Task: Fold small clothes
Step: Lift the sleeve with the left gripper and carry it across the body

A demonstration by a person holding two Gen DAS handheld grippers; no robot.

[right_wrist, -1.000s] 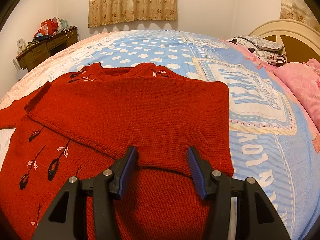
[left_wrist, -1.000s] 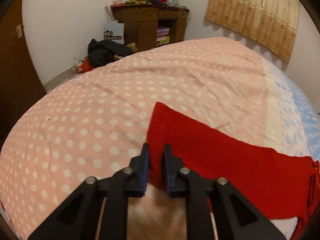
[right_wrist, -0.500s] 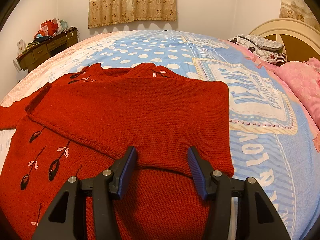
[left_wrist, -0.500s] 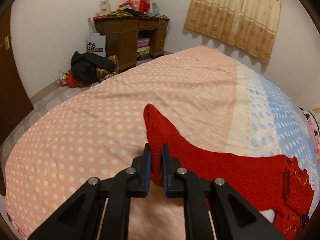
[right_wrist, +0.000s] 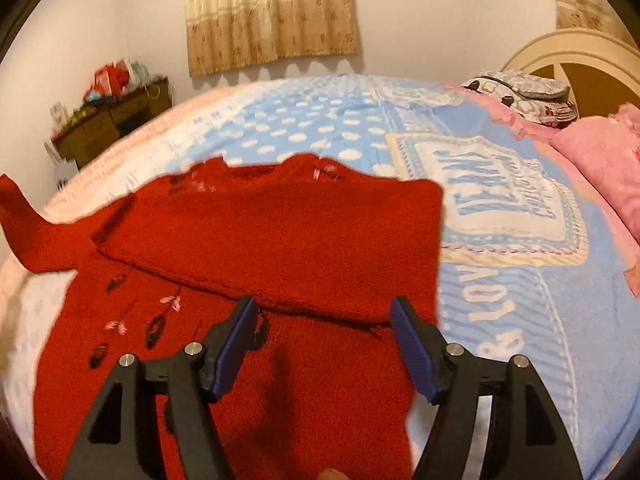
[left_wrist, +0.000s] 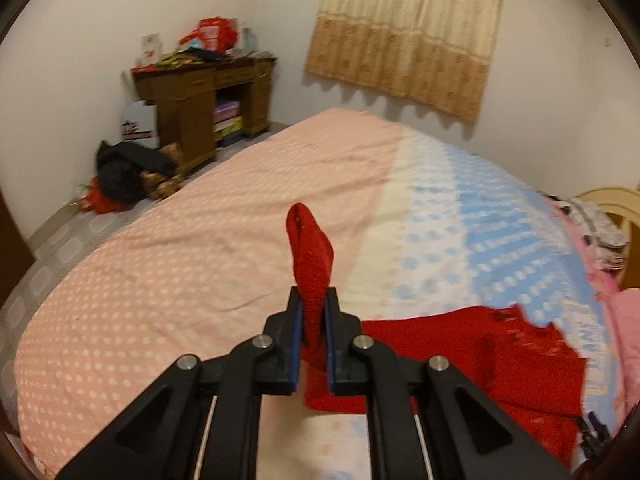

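Red sweater (right_wrist: 256, 240) spread on the bed (right_wrist: 520, 320), one sleeve folded across its chest. Left tool (left_wrist: 313, 300) clamped on the other sleeve's cuff (left_wrist: 310, 248), raised above the bed. Right tool (right_wrist: 324, 312) just opening, jaws wide over the sweater's lower half, gripping nothing.

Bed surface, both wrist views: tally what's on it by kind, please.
Red knitted sweater, one sleeve lifted by the shut left gripper: 1
Pink pillow: 1
Grey patterned pillow: 1
Pink-and-blue dotted blanket underneath: 1
Total: 4
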